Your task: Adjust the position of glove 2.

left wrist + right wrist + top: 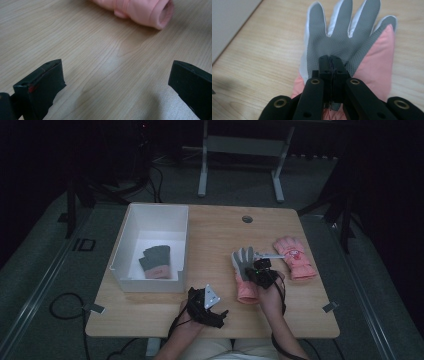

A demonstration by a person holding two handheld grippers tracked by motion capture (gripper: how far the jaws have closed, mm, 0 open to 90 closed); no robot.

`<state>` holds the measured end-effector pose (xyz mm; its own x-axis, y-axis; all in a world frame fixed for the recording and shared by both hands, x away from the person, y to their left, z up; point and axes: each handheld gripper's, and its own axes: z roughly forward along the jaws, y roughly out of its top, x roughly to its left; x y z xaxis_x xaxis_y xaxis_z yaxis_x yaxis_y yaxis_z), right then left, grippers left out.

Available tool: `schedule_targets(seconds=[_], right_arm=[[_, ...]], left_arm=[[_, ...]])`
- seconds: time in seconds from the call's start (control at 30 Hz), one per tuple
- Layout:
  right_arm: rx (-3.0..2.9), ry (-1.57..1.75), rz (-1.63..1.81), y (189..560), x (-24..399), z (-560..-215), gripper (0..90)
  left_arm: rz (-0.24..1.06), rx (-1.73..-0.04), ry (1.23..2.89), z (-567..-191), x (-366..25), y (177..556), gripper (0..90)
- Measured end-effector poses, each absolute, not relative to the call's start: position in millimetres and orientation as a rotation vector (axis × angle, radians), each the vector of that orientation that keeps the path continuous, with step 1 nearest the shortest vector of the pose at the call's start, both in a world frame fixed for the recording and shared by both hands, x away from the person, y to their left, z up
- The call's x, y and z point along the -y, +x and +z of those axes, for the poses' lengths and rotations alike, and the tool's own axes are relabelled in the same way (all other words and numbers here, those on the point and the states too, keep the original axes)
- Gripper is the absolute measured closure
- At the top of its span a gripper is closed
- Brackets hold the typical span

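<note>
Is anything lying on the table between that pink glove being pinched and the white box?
Nothing visible: bare table lies between the glove, pinched by the right hand-held gripper, and the white box.

We count two pink gloves [246, 272] [295, 256] on the counter [215, 227]. One white bin [131, 227] too, with one grey glove [155, 262] inside.
</note>
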<state>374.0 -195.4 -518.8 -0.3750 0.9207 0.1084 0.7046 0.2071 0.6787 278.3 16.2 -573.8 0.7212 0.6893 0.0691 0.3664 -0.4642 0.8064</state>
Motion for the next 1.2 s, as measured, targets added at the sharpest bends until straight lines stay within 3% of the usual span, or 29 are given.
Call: schedule_targets(seconds=[0.3,0.57,0.8,1.2], right_arm=[[-2.189,1.537,0.925,377,179,-537,86.3],[-2.155,1.549,0.995,377,179,-526,75.8],[-2.096,1.340,1.113,373,225,-480,69.3],[-2.005,1.313,0.956,400,343,-471,68.4]], left_arm=[[0.489,-0.794,2.098,-574,-16,279,0.0],[0.491,-0.773,2.105,-574,-15,278,0.0],[0.475,-0.776,2.099,-573,-16,279,0.0],[0.462,-0.775,2.090,-572,-18,277,0.0]])
